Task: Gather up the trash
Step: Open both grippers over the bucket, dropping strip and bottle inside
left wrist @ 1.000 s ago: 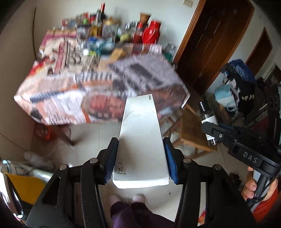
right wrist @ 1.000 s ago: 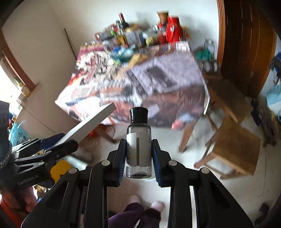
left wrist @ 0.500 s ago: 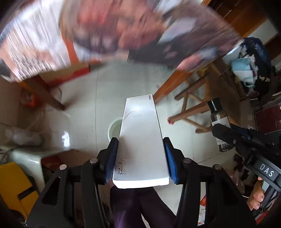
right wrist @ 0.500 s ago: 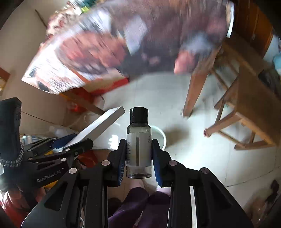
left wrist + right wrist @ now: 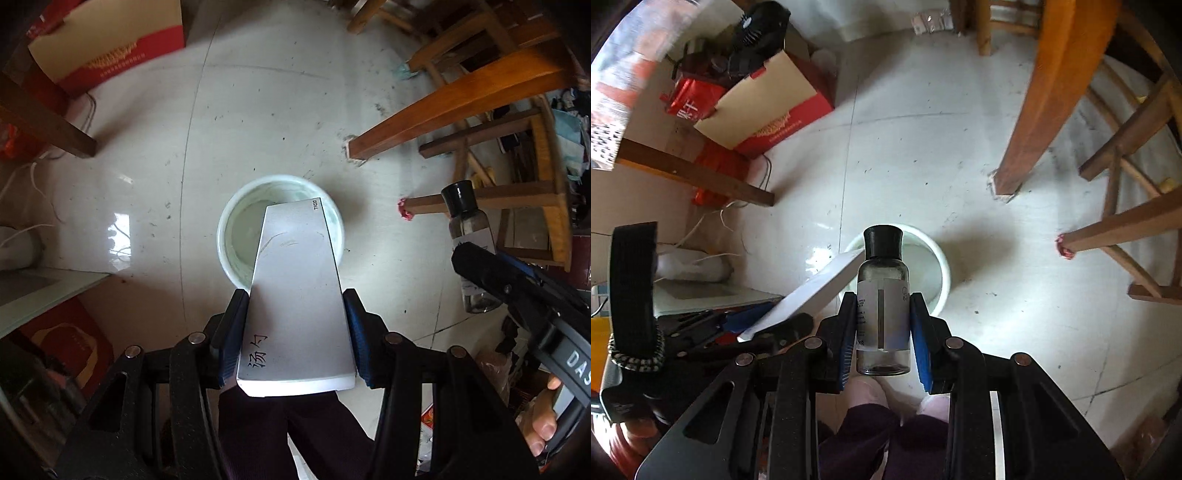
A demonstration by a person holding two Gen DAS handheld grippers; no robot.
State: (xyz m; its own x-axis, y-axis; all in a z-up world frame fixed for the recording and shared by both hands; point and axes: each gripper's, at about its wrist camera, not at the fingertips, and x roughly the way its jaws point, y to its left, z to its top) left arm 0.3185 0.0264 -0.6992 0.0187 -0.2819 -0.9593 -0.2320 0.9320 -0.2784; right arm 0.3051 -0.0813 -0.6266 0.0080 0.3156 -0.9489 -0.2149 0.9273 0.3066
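My left gripper (image 5: pixel 295 332) is shut on a long flat white box (image 5: pixel 295 295) with handwriting near its back end; the box's far end hangs over a round white bin (image 5: pixel 236 229) on the floor. My right gripper (image 5: pixel 882 332) is shut on a small clear bottle (image 5: pixel 882 291) with a black cap and a white label, pointing down at the same white bin (image 5: pixel 942 269). In the left wrist view the bottle (image 5: pixel 469 225) and right gripper show at the right. In the right wrist view the white box (image 5: pixel 809 291) juts in from the left.
Wooden table legs (image 5: pixel 443 107) and a wooden stool (image 5: pixel 532 199) stand right of the bin. A red and tan cardboard box (image 5: pixel 768 114) lies on the floor at the back left, with a dark table leg (image 5: pixel 44 118) and white cables nearby. The person's dark trouser legs (image 5: pixel 879 439) are below.
Both grippers have dropped from facing the cluttered table to pointing down at the floor, closing in on the white bin. The box and the bottle stay clamped as before.
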